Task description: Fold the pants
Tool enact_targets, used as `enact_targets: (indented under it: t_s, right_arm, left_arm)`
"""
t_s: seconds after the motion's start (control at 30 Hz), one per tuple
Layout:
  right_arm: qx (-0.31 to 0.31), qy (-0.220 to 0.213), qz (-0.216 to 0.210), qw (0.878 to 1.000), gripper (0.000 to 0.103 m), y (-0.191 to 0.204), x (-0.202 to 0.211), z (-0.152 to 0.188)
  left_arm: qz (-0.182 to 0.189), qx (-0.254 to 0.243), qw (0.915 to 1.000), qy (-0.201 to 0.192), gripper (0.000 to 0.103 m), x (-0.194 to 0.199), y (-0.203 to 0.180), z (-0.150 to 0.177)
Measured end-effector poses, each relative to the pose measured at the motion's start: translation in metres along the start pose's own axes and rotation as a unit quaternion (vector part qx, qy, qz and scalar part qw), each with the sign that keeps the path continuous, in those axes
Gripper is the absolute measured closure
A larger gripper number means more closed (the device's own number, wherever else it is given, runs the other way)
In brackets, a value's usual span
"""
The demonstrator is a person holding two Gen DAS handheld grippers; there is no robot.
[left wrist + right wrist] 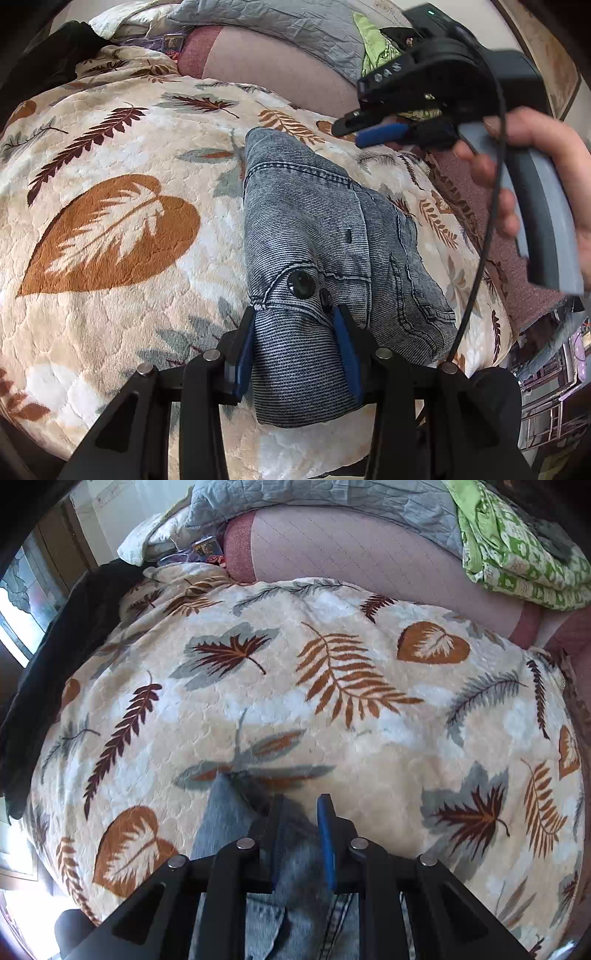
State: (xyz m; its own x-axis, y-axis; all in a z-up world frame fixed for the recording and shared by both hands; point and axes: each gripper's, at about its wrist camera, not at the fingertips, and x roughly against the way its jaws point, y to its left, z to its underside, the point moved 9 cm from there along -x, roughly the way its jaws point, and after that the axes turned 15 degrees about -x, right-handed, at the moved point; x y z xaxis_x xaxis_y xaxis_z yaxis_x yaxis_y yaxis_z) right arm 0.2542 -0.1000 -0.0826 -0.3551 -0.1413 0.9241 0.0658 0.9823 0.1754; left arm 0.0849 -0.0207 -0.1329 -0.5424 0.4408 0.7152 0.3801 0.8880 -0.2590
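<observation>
blue pads of the left gripper (pixel 297 325) squeeze a thick fold of the jeans (pixel 314 229), jaws held part way apart by the bunched cloth, most likely so the fold stays put. the jeans lie folded small on the leaf blanket (pixel 110 229) on the bed, stretching toward 12 o'clock. at 2 o'clock the right gripper (pixel 354 131) hangs in the air, jaws almost together, holding nothing, with a hand (pixel 535 177) on its handle.
</observation>
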Motion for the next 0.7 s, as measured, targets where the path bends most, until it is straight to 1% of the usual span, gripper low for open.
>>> enact_targets:
  t_s: [0.03, 0.1, 0.13, 0.17, 0.2, 0.23, 0.27, 0.33, 0.4, 0.43, 0.5, 0.53, 0.6, 0.63, 0.67, 0.7]
  right_arm:
    - [-0.014, 0.007, -0.011, 1.0, 0.066, -0.007, 0.0, 0.013]
    - [-0.035, 0.024, -0.021, 0.999, 0.047, -0.024, -0.004, 0.039]
    - [-0.042, 0.033, -0.015, 0.998, 0.041, -0.036, -0.01, 0.053]
    - [-0.042, 0.058, -0.001, 0.997, 0.031, -0.048, -0.023, 0.07]
    - [-0.036, 0.083, -0.006, 0.996, 0.03, -0.055, -0.035, 0.083]
    - [-0.037, 0.079, -0.023, 0.996, 0.03, -0.058, -0.036, 0.086]
    - [-0.049, 0.07, -0.04, 0.996, 0.03, -0.06, -0.028, 0.083]
    - [-0.083, 0.058, -0.062, 0.993, 0.03, -0.064, -0.008, 0.079]
    - [-0.089, 0.022, -0.076, 0.993, 0.03, -0.073, 0.016, 0.076]
    - [-0.094, 0.01, -0.078, 0.992, 0.029, -0.082, 0.025, 0.077]
    - [-0.117, 0.005, -0.08, 0.99, 0.022, -0.108, 0.032, 0.084]
    - [-0.133, 0.011, -0.081, 0.988, 0.022, -0.123, 0.031, 0.09]
    - [-0.169, 0.033, -0.097, 0.98, 0.022, -0.152, 0.023, 0.103]
    - [-0.188, 0.044, -0.114, 0.974, 0.022, -0.163, 0.019, 0.109]
    - [-0.209, 0.054, -0.135, 0.967, 0.022, -0.171, 0.015, 0.115]
    - [-0.226, 0.063, -0.162, 0.958, 0.022, -0.177, 0.012, 0.118]
  left_arm:
    - [0.0, 0.0, 1.0, 0.0, 0.06, 0.0, 0.0, 0.0]
    - [0.001, 0.005, 1.0, -0.001, 0.058, 0.001, 0.002, 0.001]
    - [0.003, 0.009, 0.9999, -0.002, 0.058, 0.001, 0.002, 0.001]
    - [0.007, 0.014, 0.9999, -0.003, 0.054, 0.002, 0.003, 0.002]
    - [0.01, 0.018, 0.9998, -0.002, 0.047, 0.003, 0.003, 0.002]
    - [0.013, 0.023, 0.9996, -0.003, 0.043, 0.005, 0.004, 0.003]
    - [0.015, 0.026, 0.9995, -0.006, 0.035, 0.007, 0.005, 0.003]
    - [0.009, 0.021, 0.9996, -0.018, 0.034, 0.016, 0.007, 0.004]
    - [0.007, 0.018, 0.9993, -0.033, 0.033, 0.027, 0.01, 0.0]
    - [0.004, 0.019, 0.9988, -0.044, 0.032, 0.032, 0.013, -0.003]
    - [-0.009, 0.034, 0.9974, -0.063, 0.023, 0.042, 0.024, -0.009]
    - [-0.012, 0.043, 0.9968, -0.067, 0.022, 0.045, 0.03, -0.012]
    - [-0.007, 0.063, 0.9963, -0.058, 0.021, 0.042, 0.042, -0.017]
    - [0.0, 0.075, 0.9959, -0.05, 0.021, 0.038, 0.048, -0.02]
    - [0.016, 0.091, 0.9949, -0.041, 0.021, 0.033, 0.052, -0.022]
    - [0.041, 0.108, 0.9927, -0.033, 0.021, 0.027, 0.054, -0.024]
